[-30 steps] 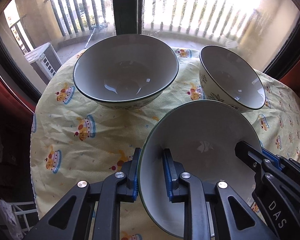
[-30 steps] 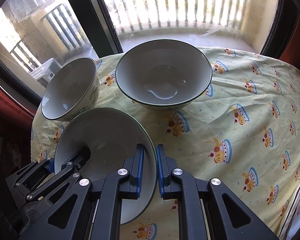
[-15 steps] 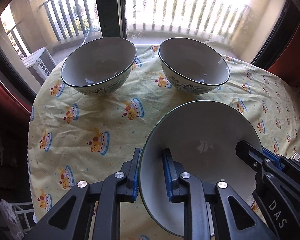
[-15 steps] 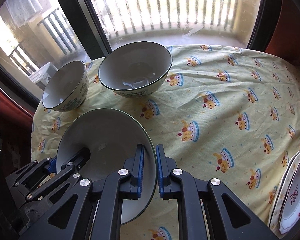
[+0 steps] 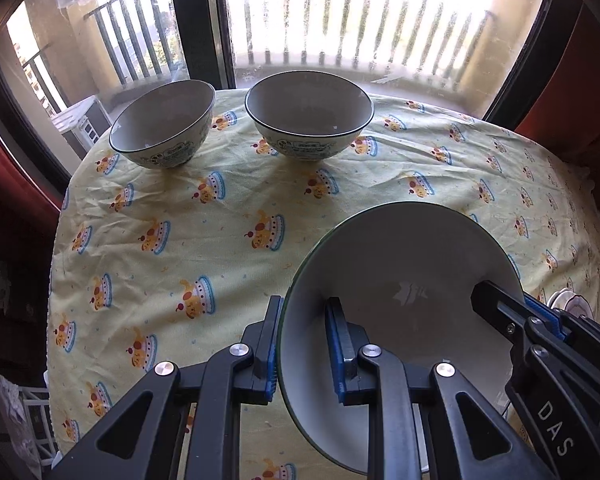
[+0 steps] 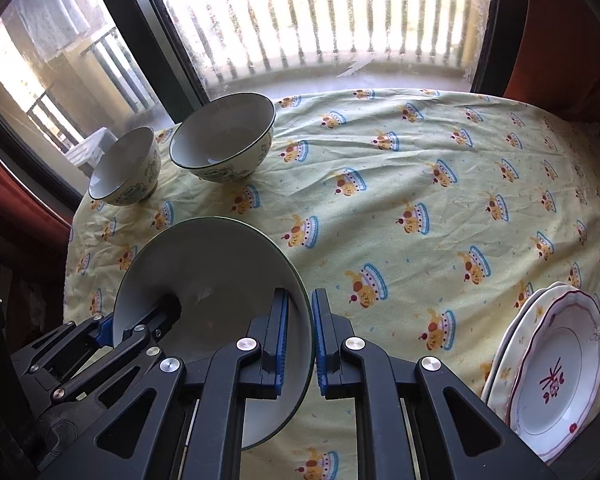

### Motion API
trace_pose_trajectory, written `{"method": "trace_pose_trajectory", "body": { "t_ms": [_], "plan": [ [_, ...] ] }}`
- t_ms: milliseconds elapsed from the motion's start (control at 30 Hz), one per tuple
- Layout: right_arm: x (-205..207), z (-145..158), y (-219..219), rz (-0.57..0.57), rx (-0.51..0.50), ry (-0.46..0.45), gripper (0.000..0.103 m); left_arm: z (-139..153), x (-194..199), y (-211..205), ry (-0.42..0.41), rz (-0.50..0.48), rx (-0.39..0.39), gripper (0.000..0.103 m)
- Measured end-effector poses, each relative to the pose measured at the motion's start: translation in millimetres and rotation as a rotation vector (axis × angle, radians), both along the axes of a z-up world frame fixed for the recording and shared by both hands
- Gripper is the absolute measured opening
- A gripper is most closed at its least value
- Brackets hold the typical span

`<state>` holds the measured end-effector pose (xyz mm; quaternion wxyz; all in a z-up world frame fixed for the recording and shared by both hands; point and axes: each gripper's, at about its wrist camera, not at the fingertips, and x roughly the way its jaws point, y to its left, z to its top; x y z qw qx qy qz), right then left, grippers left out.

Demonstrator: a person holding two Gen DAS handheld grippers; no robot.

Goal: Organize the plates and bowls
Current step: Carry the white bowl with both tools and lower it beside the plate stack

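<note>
Between the left gripper's (image 5: 303, 344) jaws sits the rim of a big bowl (image 5: 400, 276), clamped; two bowls (image 5: 164, 124) (image 5: 309, 114) stand far ahead. From the right view, the right gripper (image 6: 300, 338) clamps the opposite rim; plates (image 6: 556, 368) lie rightward.

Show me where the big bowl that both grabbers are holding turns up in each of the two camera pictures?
Left wrist view: the held bowl fills the lower right, its left rim between the left gripper fingers.
Right wrist view: the same held bowl sits lower left, its right rim pinched by the right gripper.
Shared landmark: the two patterned bowls standing side by side on the tablecloth by the window.
</note>
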<state>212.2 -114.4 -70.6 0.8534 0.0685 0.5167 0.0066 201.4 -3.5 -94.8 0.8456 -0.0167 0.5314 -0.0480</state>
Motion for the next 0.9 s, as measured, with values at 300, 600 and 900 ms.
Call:
{"method": "trace_pose_trajectory", "body": {
  "t_ms": [300, 600, 900],
  "plan": [
    [-34, -2, -44, 0.041, -0.021, 0.018, 0.015, -7, -33, -43, 0.016, 0.021, -0.009, 0.019],
    [-64, -17, -76, 0.081, -0.031, 0.048, 0.015, -15, -55, -72, 0.014, 0.043, 0.004, 0.019],
    [-77, -27, -95, 0.117, -0.037, 0.065, 0.015, -33, -77, -91, 0.068, 0.041, 0.004, 0.019]
  ]
}}
